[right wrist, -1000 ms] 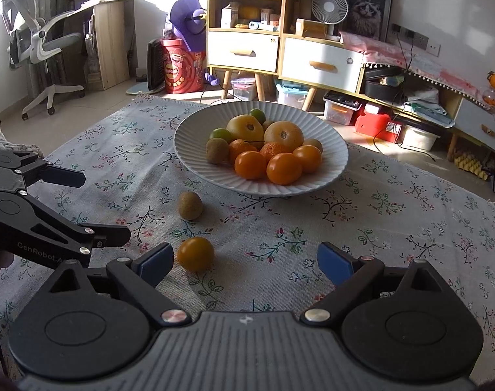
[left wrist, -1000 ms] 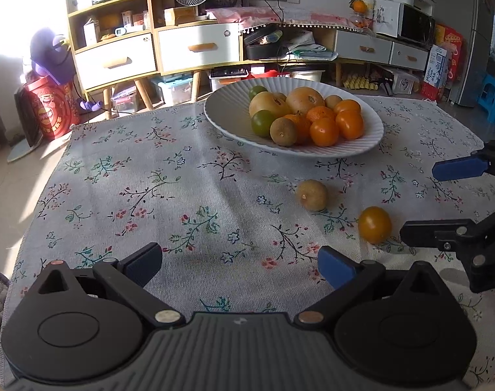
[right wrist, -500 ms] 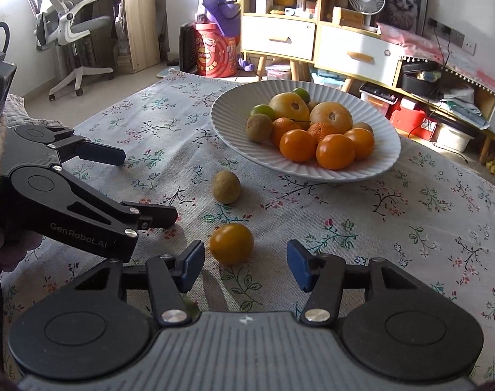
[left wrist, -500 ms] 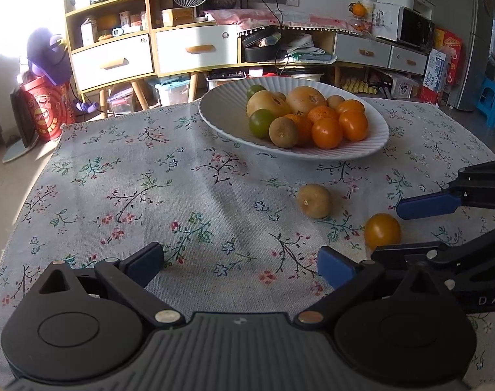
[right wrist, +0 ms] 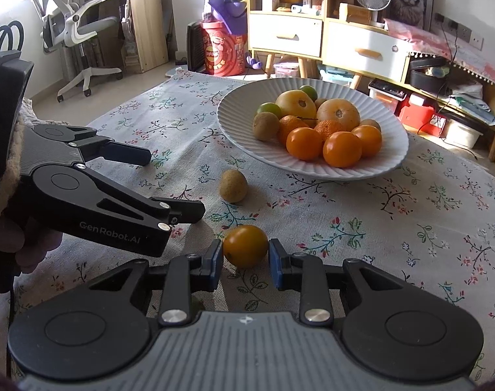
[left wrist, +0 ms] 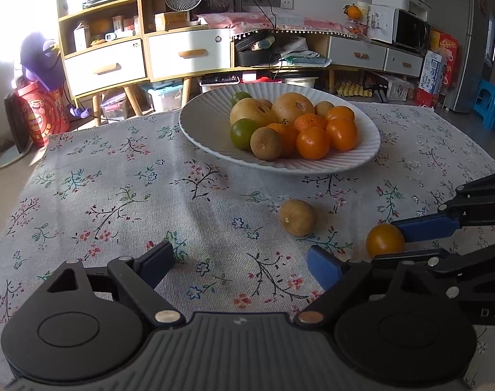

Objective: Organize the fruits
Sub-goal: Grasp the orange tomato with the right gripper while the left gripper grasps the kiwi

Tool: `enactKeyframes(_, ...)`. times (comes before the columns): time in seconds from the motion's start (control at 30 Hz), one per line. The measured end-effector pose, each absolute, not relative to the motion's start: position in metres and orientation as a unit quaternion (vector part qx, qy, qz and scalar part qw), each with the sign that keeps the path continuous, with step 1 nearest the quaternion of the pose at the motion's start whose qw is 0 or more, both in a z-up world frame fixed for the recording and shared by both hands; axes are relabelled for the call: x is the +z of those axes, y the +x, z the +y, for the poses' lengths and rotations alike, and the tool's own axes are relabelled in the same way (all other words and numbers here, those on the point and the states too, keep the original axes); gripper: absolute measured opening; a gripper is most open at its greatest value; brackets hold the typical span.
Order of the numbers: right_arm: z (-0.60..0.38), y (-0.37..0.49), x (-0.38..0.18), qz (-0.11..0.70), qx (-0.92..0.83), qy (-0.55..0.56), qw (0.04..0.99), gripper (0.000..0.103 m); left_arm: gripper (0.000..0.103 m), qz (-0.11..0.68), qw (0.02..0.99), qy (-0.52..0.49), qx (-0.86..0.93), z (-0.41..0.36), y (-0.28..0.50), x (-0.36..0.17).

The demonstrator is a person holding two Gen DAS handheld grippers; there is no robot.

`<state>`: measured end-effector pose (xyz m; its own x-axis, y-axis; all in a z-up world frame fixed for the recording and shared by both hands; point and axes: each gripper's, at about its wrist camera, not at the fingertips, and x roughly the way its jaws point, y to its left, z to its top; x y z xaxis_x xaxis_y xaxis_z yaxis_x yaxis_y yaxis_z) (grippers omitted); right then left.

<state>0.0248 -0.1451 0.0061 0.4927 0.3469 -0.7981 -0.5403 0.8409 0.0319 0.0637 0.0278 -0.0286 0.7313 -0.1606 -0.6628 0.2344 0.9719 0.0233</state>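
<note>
Currently, items as I see them: floral woven tablecloth [left wrist: 117,195], wide bare stretch on its left side. Ribbed white ceramic plate [right wrist: 387,163], heaped with fruit. Rough brown oval fruit [right wrist: 233,185], loose below the plate. Smooth round orange fruit [right wrist: 245,246], clamped between my right gripper [right wrist: 245,262] pads. My left gripper [left wrist: 239,262], angled down over bare cloth, closing on nothing.

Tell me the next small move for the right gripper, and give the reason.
Probably lift: the right gripper has its pads against both sides of the orange fruit, which sits on the tablecloth. Raise it a little, then carry it toward the white plate, where the other fruit is piled.
</note>
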Motion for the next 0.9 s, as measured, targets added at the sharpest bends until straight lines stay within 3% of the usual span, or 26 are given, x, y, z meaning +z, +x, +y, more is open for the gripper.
enactKeyframes(0.63,-0.168,0.027,0.009,0.43,0.229,-0.111,0.866,0.027,0.055,0.344,0.93,0.052,-0.12,0.003,0.077,-0.028)
enactKeyframes(0.9,-0.17,0.027,0.007,0.432,0.227,-0.114,0.865,0.027,0.035,0.345,0.929,0.039,-0.128,0.004,0.08,-0.027)
